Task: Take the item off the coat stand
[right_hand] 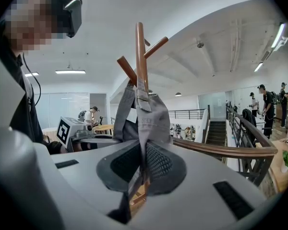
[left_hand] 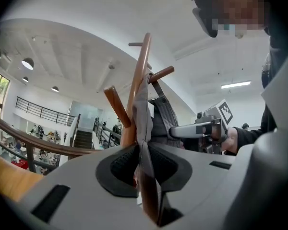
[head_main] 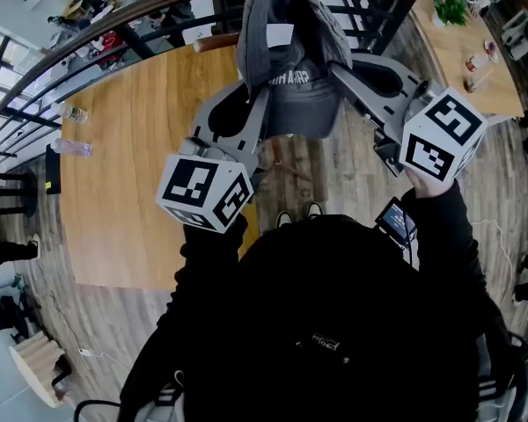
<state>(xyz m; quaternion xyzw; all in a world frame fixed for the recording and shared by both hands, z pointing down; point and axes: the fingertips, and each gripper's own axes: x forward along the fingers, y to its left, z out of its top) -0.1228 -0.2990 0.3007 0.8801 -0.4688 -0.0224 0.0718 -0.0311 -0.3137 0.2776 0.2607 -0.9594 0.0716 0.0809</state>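
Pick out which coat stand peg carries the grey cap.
The lower peg left of the pole in the right gripper view holds the cap; the higher peg is bare.

Bright, even light from ceiling strips point(right_hand: 70, 72), with fisheye bending and dark corners.

Head view steeply down, gripper views close, opposed, sharing coat stand point(right_hand: 140, 56)

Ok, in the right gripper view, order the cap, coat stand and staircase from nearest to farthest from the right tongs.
1. cap, centre, pinched between the right tongs.
2. coat stand, just behind the cap, rising at centre.
3. staircase, far back on the right.
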